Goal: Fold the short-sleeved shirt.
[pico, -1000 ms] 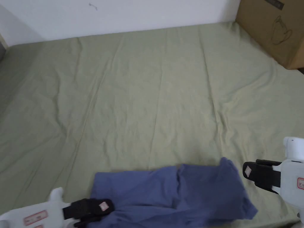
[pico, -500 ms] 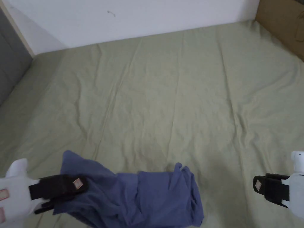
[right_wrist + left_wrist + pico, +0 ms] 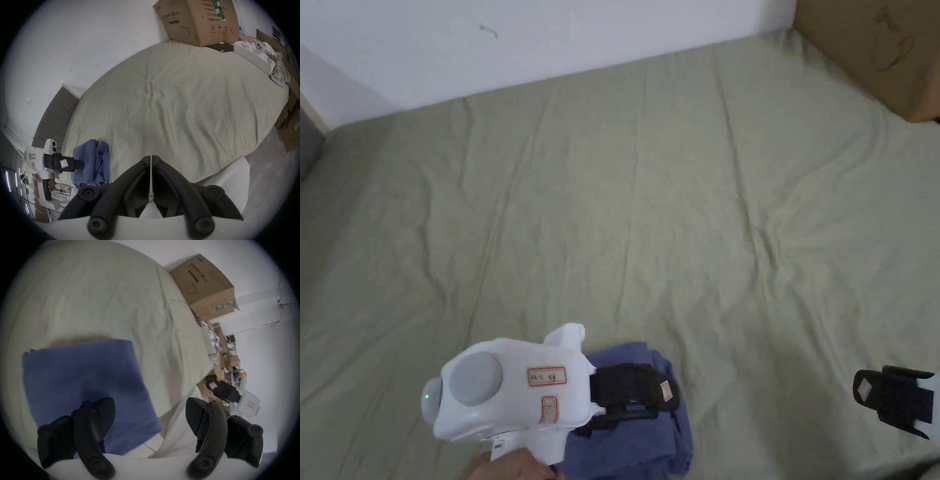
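The left gripper (image 3: 665, 392) hangs over the shirt (image 3: 637, 444), which lies in a compact blue bundle at the near edge of the bed (image 3: 675, 206), left of centre. In the left gripper view its jaws stand wide apart, holding nothing, with one jaw above the shirt (image 3: 84, 378) and the other out past the cloth's right side, over the bed's near edge. So the shirt sits directly under and slightly left of this claw. From there the bundle reads as roughly squarish, its flat top face upward, with no clear long axis; from the right gripper view the shirt (image 3: 95, 162) shows stacked layers at its right side.

The right gripper (image 3: 865, 392) is well apart from the shirt, at the far right of the near edge. Its jaws are pressed together on nothing (image 3: 151, 158).

Judged from this, the left hand is plainly nearer; any tidying press or regrasp would fall to it, straight down. The fold looks nearly done.
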A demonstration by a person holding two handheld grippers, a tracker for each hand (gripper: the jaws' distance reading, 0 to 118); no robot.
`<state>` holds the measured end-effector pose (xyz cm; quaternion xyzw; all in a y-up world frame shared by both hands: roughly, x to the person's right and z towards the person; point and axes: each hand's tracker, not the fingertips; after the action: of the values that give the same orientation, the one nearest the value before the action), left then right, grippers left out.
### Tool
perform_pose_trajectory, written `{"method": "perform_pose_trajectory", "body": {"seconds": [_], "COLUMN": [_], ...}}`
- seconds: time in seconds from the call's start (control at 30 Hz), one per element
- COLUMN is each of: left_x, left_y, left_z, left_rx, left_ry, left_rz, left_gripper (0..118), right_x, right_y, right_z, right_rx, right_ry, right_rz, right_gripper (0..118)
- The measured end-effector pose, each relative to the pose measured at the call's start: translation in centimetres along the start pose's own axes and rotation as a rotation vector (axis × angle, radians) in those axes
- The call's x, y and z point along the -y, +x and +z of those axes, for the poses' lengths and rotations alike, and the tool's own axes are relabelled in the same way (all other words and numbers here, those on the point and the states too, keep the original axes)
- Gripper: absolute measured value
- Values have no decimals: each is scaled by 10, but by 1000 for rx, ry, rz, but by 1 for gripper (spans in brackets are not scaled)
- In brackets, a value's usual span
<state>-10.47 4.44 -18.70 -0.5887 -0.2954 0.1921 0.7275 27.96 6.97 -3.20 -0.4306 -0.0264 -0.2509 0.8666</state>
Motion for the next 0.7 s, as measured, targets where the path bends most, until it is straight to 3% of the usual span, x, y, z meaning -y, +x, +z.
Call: {"method": "perform_pose_trajectory", "body": {"seconds": [0.07,0.1,0.13,0.2,0.33,0.37,0.47,0.57,0.7], "left_x": [-1,0,3,7,18,20,27,27,20], "left_y": [-6,-10,-16,-30,-42,-43,-42,-30,-14], "left_z": [18,29,40,55,40,32,-1,-31,-41], "left_rx": [-49,-58,-58,-63,-221,-206,19,-58,-53], "left_ry": [54,96,145,182,114,92,31,8,6], "left_rz": [-6,-11,6,56,23,10,108,65,54], "left_gripper": [87,74,45,8,1,0,0,0,0], "right_x": [1,3,4,5,6,7,8,9,10], "right_y": [5,2,4,5,1,-3,-9,-13,-18], "right_z": [2,5,4,2,-5,-5,-5,-2,1], "right_rx": [9,10,10,9,-4,-9,-20,-24,-24], "right_ry": [1,2,1,0,-14,-19,-22,-23,-24], "right_rz": [-4,-7,-9,-15,-13,-9,5,19,36], "right_gripper": [2,2,2,2,2,2,2,2,2]}}
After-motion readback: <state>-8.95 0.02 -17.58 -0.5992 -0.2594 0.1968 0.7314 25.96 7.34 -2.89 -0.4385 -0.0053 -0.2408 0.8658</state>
